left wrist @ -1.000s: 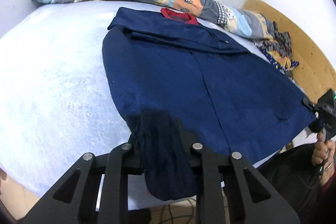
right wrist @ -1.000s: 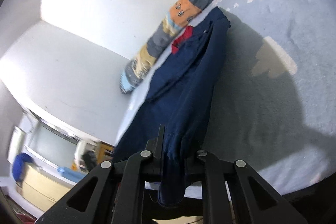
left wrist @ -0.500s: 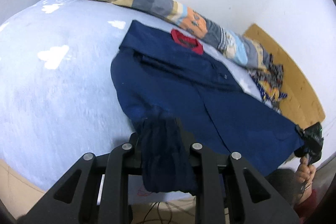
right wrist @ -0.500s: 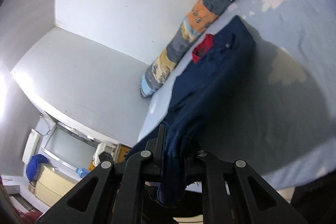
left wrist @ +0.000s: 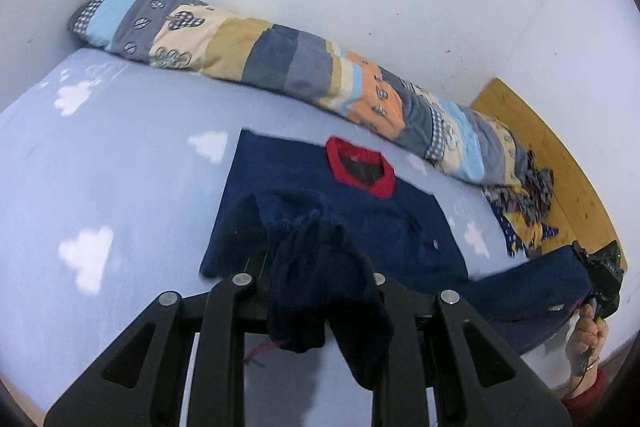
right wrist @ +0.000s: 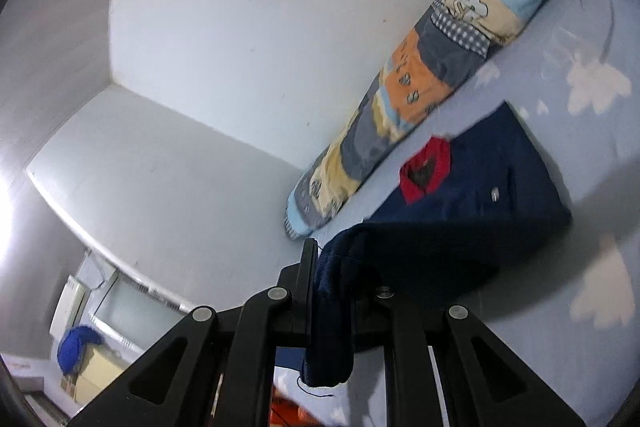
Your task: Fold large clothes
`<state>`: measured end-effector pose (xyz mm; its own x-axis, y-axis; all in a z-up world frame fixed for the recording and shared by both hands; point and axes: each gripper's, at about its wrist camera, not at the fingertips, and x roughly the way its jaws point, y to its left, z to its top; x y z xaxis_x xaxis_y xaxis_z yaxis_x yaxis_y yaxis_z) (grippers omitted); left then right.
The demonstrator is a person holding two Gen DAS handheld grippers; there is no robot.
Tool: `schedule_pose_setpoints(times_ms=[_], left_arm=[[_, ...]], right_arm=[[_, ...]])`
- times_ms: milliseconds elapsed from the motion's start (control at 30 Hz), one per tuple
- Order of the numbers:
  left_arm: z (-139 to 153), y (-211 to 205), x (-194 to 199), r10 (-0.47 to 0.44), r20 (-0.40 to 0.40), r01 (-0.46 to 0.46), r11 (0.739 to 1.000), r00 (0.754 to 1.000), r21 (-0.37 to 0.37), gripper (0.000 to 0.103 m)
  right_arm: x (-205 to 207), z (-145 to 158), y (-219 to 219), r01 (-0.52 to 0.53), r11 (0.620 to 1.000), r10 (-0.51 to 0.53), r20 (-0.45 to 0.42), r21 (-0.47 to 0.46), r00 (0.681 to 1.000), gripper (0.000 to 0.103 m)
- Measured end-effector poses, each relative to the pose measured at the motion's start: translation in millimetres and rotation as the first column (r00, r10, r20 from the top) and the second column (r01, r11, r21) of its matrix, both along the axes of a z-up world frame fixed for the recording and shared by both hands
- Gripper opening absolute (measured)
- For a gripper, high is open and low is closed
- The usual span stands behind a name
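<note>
A navy sweater with a red collar lies on the light blue cloud-print bed sheet. Its lower part is lifted and carried over toward the collar. My left gripper is shut on one corner of the hem, which bunches and hangs between the fingers. My right gripper is shut on the other hem corner; it also shows at the right of the left wrist view, held in a hand. In the right wrist view the sweater and its collar lie ahead.
A long patchwork bolster lies along the white wall behind the sweater, also in the right wrist view. A crumpled patterned cloth and a wooden headboard are at the far right. A blue item on a box sits off the bed.
Both grippers have lifted the hem and carried it forward toward the collar, so the flat sweater now folds over itself. Both cameras have tilted up and closer to the bolster.
</note>
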<state>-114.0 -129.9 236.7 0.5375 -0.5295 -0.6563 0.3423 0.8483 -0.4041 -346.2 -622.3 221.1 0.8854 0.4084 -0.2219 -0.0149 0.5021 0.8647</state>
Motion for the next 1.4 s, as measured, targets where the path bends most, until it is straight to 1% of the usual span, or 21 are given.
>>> schedule_pose_setpoints(times_ms=[100,200,333,400,467,533,567,600,667,733,767,800,900,967,1000,1033,1133,1233,1300,1333,1400], left_arm=[[-4.6,-19.6,50.6,0.013,-0.039,-0.013,1.0,0.999,0.003,0.019],[-22.2,-42.3,105.4,0.029,-0.097,-0.027,0.999,0.995,0.017,0.019],[-64.1,-76.8,174.3,0.042,-0.183,-0.032,0.998,0.982,0.062,0.019],[-98.3,-94.1,209.9,0.053,-0.262,-0.034,0.996,0.964,0.078,0.019],[-122.7,-103.5,232.0,0.084,-0.309,-0.052,0.992,0.947,0.11,0.021],[-153.5,-109.1,254.3,0.13,-0.377,-0.081,0.986,0.917,0.145,0.027],[-165.5,-109.4,261.9,0.145,-0.408,-0.092,0.985,0.902,0.148,0.036],[-172.8,-109.2,266.7,0.153,-0.421,-0.101,0.985,0.894,0.142,0.041],[-180.1,-107.2,272.4,0.164,-0.42,-0.118,0.984,0.892,0.133,0.044],[-181.9,-101.8,278.3,0.142,-0.439,-0.117,0.99,0.887,0.082,0.053],[-183.4,-98.3,281.0,0.13,-0.46,-0.117,0.991,0.878,0.057,0.057],[-184.3,-94.2,283.5,0.128,-0.473,-0.123,0.992,0.872,0.041,0.057],[-180.4,-78.9,290.0,0.119,-0.49,-0.148,0.989,0.864,-0.021,0.057],[-174.5,-65.8,294.7,0.091,-0.506,-0.168,0.98,0.858,-0.107,0.058],[-171.0,-59.7,295.4,0.089,-0.504,-0.179,0.975,0.859,-0.132,0.058],[-163.5,-53.4,295.9,0.101,-0.484,-0.194,0.97,0.869,-0.145,0.058],[-145.3,-38.9,292.4,0.138,-0.418,-0.216,0.965,0.898,-0.147,0.058],[-132.5,-44.6,280.4,0.115,-0.337,-0.155,0.983,0.935,-0.094,0.058],[-129.2,-55.4,272.7,0.075,-0.289,-0.094,0.994,0.954,-0.054,0.058],[-129.3,-61.6,266.7,0.048,-0.269,-0.059,0.998,0.962,-0.032,0.058],[-130.3,-75.7,257.9,0.005,-0.234,-0.009,1.0,0.972,-0.014,0.058]], right_arm=[[47.9,-1.3,-11.9,0.023,1.0,-0.023,-0.024,0.002,0.999,0.012],[103.6,-14.2,-24.8,0.043,0.999,-0.042,-0.065,0.002,0.997,0.012],[181.4,-49.2,-40.9,0.07,0.997,-0.072,-0.151,-0.013,0.986,0.012],[214.0,-71.7,-55.5,0.093,0.996,-0.091,-0.208,-0.002,0.974,0.012],[246.7,-103.3,-70.6,0.124,0.992,-0.119,-0.282,0.0,0.952,0.013],[268.6,-132.1,-83.7,0.166,0.986,-0.155,-0.346,0.002,0.925,0.014],[280.3,-150.2,-92.3,0.188,0.982,-0.173,-0.384,0.002,0.907,0.018],[286.2,-162.5,-97.7,0.197,0.98,-0.175,-0.41,0.011,0.895,0.021],[299.2,-188.6,-108.9,0.208,0.976,-0.156,-0.476,0.059,0.866,0.023],[306.9,-204.7,-117.3,0.21,0.972,-0.135,-0.49,0.102,0.861,0.023],[309.6,-209.2,-120.0,0.205,0.972,-0.124,-0.495,0.114,0.86,0.027],[311.2,-213.0,-122.9,0.202,0.969,-0.107,-0.503,0.139,0.858,0.035],[302.9,-211.5,-132.4,0.236,0.935,-0.094,-0.454,0.266,0.886,0.046],[295.5,-204.8,-138.6,0.247,0.91,-0.098,-0.407,0.332,0.908,0.053],[291.4,-200.1,-141.4,0.243,0.903,-0.096,-0.386,0.354,0.918,0.053],[287.1,-194.8,-144.8,0.246,0.899,-0.104,-0.369,0.361,0.923,0.053],[279.8,-182.7,-150.6,0.233,0.897,-0.106,-0.33,0.374,0.938,0.053],[274.7,-168.0,-148.3,0.226,0.917,-0.129,-0.294,0.328,0.947,0.053],[272.3,-169.1,-149.9,0.224,0.91,-0.125,-0.284,0.35,0.951,0.054],[271.0,-171.8,-150.5,0.235,0.899,-0.128,-0.292,0.369,0.948,0.057],[278.3,-181.6,-147.9,0.257,0.884,-0.135,-0.313,0.39,0.94,0.072]])
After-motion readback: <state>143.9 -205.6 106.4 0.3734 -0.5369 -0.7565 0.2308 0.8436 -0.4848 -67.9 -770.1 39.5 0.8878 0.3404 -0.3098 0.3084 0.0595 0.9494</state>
